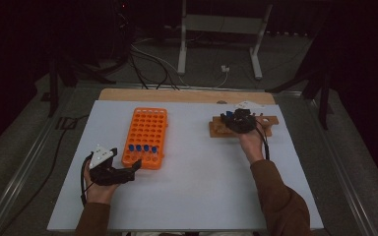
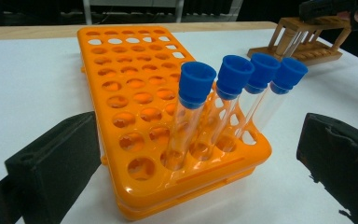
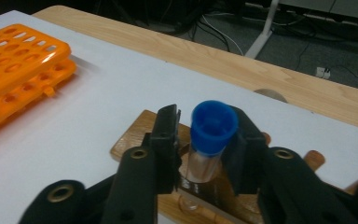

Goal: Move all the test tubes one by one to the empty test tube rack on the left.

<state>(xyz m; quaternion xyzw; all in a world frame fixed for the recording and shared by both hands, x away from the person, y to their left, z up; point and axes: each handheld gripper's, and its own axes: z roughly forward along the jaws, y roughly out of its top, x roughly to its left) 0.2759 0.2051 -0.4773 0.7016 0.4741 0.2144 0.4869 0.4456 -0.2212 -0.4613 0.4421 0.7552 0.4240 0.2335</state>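
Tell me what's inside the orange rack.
Four blue-capped tubes stand in the orange rack, in the row by the left gripper. Other holes look empty; tube bottoms are hidden inside.

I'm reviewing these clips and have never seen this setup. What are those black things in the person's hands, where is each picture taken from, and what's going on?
A person holds a hand-operated gripper in each hand. One camera looks down from above; the others ride on each gripper.

On the white table lie an orange rack with four blue-capped tubes and a wooden rack.

The left gripper is open, empty, facing the orange rack. The right gripper has its jaws around a blue-capped tube standing in the wooden rack.
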